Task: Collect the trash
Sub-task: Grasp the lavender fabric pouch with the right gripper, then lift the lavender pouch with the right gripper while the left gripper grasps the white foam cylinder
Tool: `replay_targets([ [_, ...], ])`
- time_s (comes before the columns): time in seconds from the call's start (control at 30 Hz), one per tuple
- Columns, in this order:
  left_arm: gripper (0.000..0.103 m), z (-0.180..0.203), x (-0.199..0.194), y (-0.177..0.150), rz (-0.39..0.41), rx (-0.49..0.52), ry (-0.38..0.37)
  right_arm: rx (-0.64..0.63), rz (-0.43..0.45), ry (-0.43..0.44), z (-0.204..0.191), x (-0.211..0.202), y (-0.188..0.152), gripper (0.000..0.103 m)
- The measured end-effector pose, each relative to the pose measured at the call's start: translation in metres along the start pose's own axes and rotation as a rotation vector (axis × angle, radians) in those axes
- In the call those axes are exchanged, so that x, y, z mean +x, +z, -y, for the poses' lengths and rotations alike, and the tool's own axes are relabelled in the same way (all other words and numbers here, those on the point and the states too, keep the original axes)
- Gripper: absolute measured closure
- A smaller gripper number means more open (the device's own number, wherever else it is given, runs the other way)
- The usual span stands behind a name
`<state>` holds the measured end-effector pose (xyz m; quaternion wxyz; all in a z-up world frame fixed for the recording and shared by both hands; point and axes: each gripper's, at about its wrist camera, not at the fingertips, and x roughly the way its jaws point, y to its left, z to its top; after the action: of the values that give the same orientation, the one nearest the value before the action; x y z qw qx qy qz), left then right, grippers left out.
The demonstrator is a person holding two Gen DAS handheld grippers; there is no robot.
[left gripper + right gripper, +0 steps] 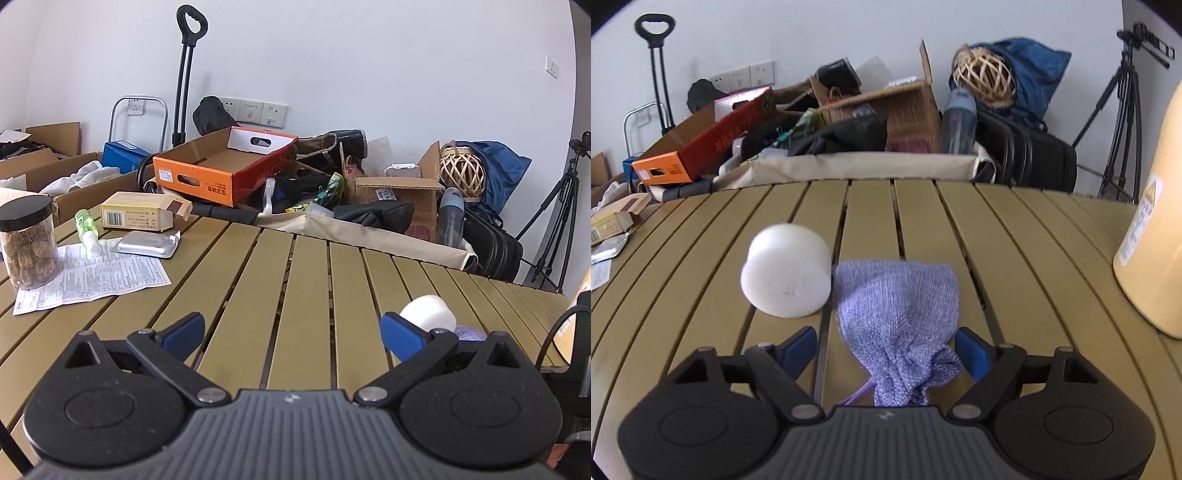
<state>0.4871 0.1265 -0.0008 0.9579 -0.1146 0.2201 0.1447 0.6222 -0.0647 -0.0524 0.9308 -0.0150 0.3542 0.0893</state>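
A purple knitted pouch [899, 317] lies on the slatted table [1015, 240], its gathered neck between my right gripper's [886, 349] open blue fingers. A white foam cylinder [786, 271] lies on its side just left of the pouch, touching it. In the left wrist view the foam cylinder [428, 312] and a bit of the pouch [469, 334] sit behind the right finger of my left gripper [291, 330], which is open and empty above the table [258, 295]. At the far left lie a printed leaflet [96, 277], a foil blister pack [147, 243], a small green bottle [86, 229] and an open medicine box [142, 212].
A jar of brown snacks [27, 243] stands on the leaflet's left end. A tall yellow container [1156, 229] stands at the table's right edge. Behind the table are an orange cardboard box [221, 166], a beige bin [849, 166] of clutter, a suitcase, a tripod [554, 221].
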Motion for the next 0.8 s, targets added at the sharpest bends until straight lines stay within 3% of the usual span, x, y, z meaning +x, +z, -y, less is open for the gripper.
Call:
replay_targets([
  [0.03, 0.000, 0.000, 0.000, 0.000, -0.001, -0.002, -0.003, 0.006, 0.002, -0.007, 0.001, 0.000, 0.000, 0.037],
  [0.2, 0.000, 0.000, 0.000, 0.001, -0.004, -0.006, -0.010, 0.037, 0.011, 0.004, 0.007, 0.001, -0.001, 0.057],
  [0.37, 0.000, 0.000, 0.000, 0.001, -0.007, -0.006, -0.014, 0.068, 0.012, 0.010, 0.012, 0.001, -0.002, 0.061],
  [0.53, 0.000, 0.005, 0.000, -0.002, -0.011, 0.006, -0.022, 0.102, 0.024, 0.033, 0.018, -0.003, -0.003, 0.073],
  [0.8, 0.000, 0.010, 0.001, -0.006, -0.012, 0.018, -0.036, 0.256, 0.129, 0.063, 0.051, -0.034, -0.013, 0.075],
])
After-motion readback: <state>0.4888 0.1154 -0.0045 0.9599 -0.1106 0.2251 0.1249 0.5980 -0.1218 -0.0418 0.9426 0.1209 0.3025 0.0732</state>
